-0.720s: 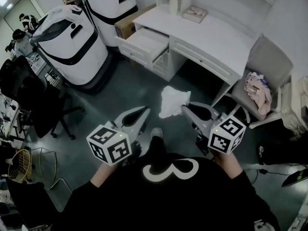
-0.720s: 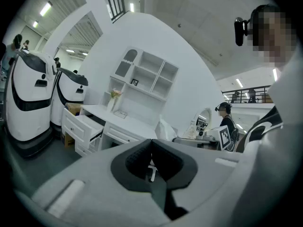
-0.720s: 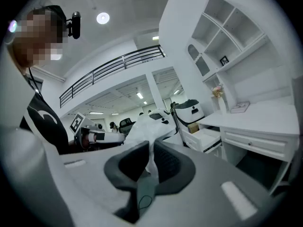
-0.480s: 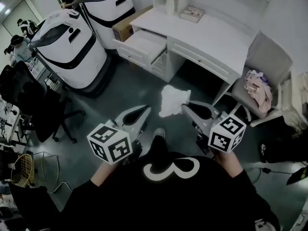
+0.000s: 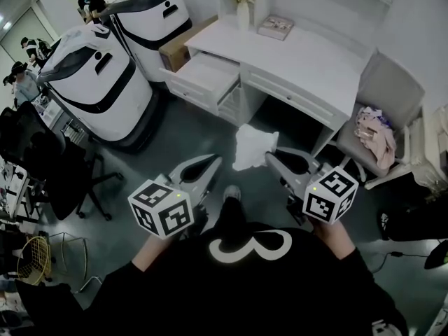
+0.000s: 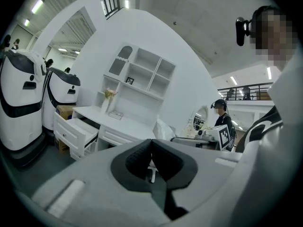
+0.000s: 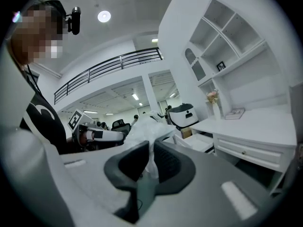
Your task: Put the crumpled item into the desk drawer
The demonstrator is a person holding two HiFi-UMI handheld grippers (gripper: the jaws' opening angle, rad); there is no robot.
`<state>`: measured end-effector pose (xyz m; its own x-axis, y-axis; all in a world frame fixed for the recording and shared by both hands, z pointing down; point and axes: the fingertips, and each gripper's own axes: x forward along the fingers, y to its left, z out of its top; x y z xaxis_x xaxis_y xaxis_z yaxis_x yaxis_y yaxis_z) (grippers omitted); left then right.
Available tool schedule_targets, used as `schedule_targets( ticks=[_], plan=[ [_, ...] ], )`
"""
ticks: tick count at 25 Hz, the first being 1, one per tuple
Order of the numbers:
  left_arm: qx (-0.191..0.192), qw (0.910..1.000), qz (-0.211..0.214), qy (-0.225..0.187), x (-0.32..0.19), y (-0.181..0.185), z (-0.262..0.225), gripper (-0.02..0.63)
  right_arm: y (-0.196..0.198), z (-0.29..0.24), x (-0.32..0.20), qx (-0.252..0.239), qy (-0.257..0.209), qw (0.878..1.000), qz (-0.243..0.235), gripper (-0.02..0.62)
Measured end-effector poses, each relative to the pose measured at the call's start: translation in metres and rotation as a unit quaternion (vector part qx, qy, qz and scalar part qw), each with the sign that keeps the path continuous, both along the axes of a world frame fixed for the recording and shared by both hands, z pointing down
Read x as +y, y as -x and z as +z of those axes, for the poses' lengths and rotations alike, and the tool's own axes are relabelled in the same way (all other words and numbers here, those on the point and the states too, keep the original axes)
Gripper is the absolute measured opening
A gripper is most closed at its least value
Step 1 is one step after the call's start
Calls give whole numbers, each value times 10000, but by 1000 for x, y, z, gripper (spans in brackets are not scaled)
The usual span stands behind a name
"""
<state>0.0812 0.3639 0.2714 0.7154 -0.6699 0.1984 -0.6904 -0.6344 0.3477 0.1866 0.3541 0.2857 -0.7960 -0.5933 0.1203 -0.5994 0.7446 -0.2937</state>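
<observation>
1. While the crumpled item [image 5: 250,147], a white wad, hangs pinched in the right gripper [image 5: 269,157] out in front of the person, it sits over dark floor, well apart from the desk [image 5: 315,54]; pick-up done, by my reckoning.
2. Left gripper [image 5: 212,161]: jaws together, nothing between them; held beside the right one, seemingly idle.
3. Drawer [image 5: 210,67] at the desk's left end stands pulled out, its inside looks bare; no opening needed. Left to do, as I judge it: carry the wad across, lower it in, let go.
4. Head view alone gives the layout: the stretch of floor between wad and drawer; chair [image 5: 392,89] with a pinkish garment [image 5: 374,133] at the desk's right; two big white machines [image 5: 98,75] beyond the drawer.
5. Right gripper view alone shows the grip: dark pads [image 7: 166,161] closed narrow on a fold of the wad, the bulk billowing above them; open drawer visible past it.
6. Left gripper view alone shows its own pads [image 6: 137,159] meeting; also the tall shelf unit [image 6: 142,77] over the desk, barely caught from the head.
</observation>
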Motion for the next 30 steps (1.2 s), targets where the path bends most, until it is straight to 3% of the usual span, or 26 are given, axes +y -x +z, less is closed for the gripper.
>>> schedule_targets(
  ticks=[12, 30],
  plan=[
    [22, 9993, 108, 343, -105, 13, 18, 11, 12, 18, -104, -33, 382, 9992, 141, 35],
    [80, 9959, 49, 898, -361, 76, 56, 11, 75, 57, -356, 169, 1012, 9947, 100, 35]
  ],
)
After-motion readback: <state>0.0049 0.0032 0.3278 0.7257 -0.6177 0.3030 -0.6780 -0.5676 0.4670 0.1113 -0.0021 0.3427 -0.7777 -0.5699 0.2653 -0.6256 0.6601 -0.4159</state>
